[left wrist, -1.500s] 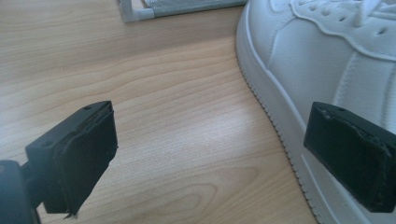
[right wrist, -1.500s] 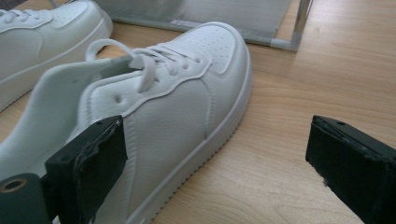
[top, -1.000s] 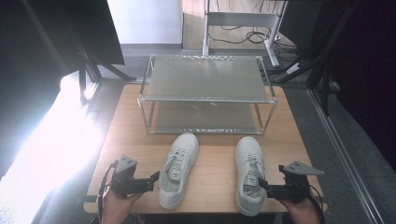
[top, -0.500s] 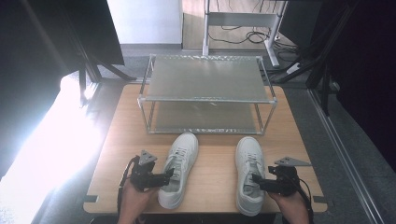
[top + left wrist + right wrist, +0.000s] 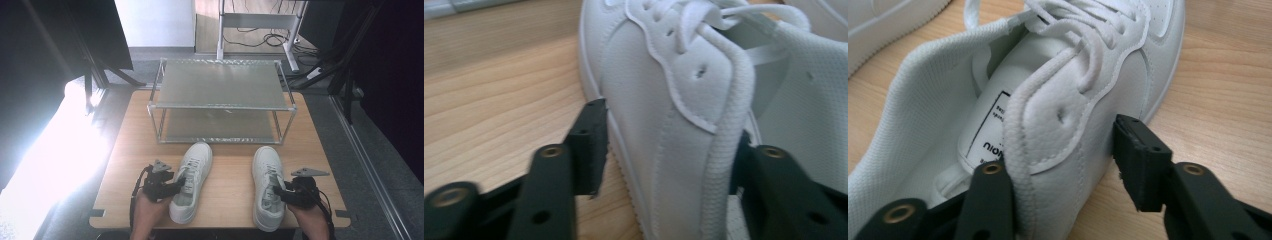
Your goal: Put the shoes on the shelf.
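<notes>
- Left gripper (image 5: 176, 187): jaws straddle the collar wall of the left shoe (image 5: 191, 180), one inside the opening, one outside; a small gap shows at the outer jaw in the left gripper view, so not clamped.
- Right gripper (image 5: 278, 192): same setup on the right shoe (image 5: 268, 186), one jaw in the opening, the other standing clear of the outer side.
- Both white shoes lie side by side on the near half of the wooden table (image 5: 230, 170), toes pointing at the rack.
- Two-tier metal rack (image 5: 220, 100) sits on the far half, both shelves bare.
- Room: grey floor (image 5: 360, 145) around the table, strong glare (image 5: 55, 155) at left, desk legs with cables (image 5: 260, 35) beyond.
</notes>
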Demonstrator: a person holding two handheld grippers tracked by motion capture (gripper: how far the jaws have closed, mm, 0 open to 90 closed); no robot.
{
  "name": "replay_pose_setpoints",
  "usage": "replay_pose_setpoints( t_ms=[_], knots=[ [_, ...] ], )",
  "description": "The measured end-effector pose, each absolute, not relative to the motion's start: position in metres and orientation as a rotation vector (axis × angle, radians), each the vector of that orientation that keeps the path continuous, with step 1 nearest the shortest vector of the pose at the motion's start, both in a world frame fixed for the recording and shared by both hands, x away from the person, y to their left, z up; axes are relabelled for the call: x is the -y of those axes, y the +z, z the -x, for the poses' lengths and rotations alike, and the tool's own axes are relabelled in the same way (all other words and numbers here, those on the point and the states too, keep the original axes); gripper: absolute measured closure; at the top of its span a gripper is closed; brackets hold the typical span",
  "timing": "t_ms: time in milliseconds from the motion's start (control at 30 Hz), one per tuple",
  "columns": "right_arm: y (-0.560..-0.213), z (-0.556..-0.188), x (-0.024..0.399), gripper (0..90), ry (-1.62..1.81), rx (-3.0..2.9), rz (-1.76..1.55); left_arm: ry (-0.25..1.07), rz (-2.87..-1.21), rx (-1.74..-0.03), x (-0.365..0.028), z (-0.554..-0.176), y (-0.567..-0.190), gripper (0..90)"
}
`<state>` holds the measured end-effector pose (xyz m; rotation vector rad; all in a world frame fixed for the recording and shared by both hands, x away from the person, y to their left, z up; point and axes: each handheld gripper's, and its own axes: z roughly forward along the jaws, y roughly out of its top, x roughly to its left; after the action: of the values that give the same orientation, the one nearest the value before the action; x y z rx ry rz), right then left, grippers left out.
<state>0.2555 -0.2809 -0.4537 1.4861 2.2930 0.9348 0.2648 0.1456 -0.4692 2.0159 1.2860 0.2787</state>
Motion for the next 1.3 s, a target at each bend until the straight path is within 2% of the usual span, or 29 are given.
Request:
replay_pose_setpoints(
  t_ms=[67,233,367,733,967,1300],
  knots=[
    [-0.453,-0.255,0.281,62.0,0.919,-2.295,-1.484,0.267,-2.019,-1.27,-0.145,-0.265,-0.469,60.2],
    [-0.45,-0.253,0.291,79.7,0.894,-2.249,-1.532,0.314,-2.011,-1.285,-0.143,-0.262,-0.471,71.3],
    [-0.451,-0.256,0.307,81.3,0.988,-2.226,-1.607,0.348,-1.99,-1.283,-0.145,-0.26,-0.472,79.6],
    [-0.454,-0.262,0.324,81.4,1.16,-2.221,-1.678,0.231,-1.829,-1.313,-0.165,-0.262,-0.479,83.3],
    [-0.458,-0.273,0.327,82.0,1.328,-2.224,-1.737,0.096,-1.7,-1.338,-0.179,-0.265,-0.482,83.8],
    [-0.454,-0.289,0.315,82.0,1.547,-2.184,-1.759,0.064,-1.613,-1.301,-0.182,-0.262,-0.467,83.7]
  ],
)
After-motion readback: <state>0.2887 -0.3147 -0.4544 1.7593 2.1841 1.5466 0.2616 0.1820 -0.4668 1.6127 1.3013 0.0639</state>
